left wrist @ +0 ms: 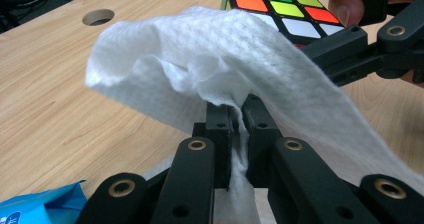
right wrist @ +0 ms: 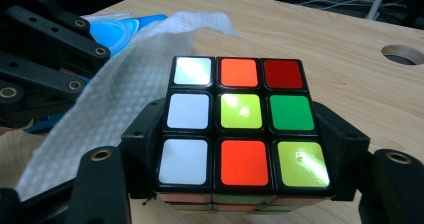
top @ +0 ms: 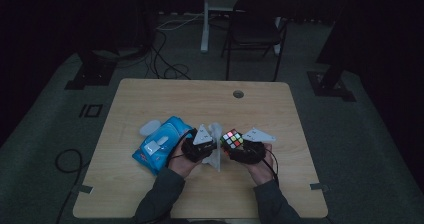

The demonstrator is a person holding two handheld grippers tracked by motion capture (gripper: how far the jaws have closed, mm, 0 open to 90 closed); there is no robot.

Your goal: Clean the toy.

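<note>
A: Start at the left of the high view. What lies there?

B: A blue wipe packet (top: pixel 159 145) on the wooden table (top: pixel 150 96), at about nine o'clock from the left gripper (top: pixel 207 149). Its white flap sits at the packet's upper left.

A: And that gripper itself?

B: Its jaws are clenched on a white wipe (left wrist: pixel 215 79). In the left gripper view the sheet is pinched right between the two black pads, with a strip trailing down between the jaws toward six o'clock; the rest billows up and over them, spreading from ten o'clock across to four o'clock.

A: Where does the wipe end up?

B: Its far edge reaches the cube (left wrist: pixel 280 11), which stands at one o'clock from the left jaws. Whether cloth and cube actually touch, I can't tell.

A: Then the right side?

B: The right gripper (top: pixel 235 148) is grasping the puzzle cube (right wrist: pixel 240 124) by its two sides, jaws pressed against its left and right faces. In the right gripper view the cube sits dead centre between them, top face up, showing white, orange, red, yellow-green and green stickers. The wipe (right wrist: pixel 115 99) hangs at nine o'clock from it, just beside its white column.

A: And beyond?

B: A round hole (top: pixel 238 93) in the table at twelve o'clock, well apart.
</note>
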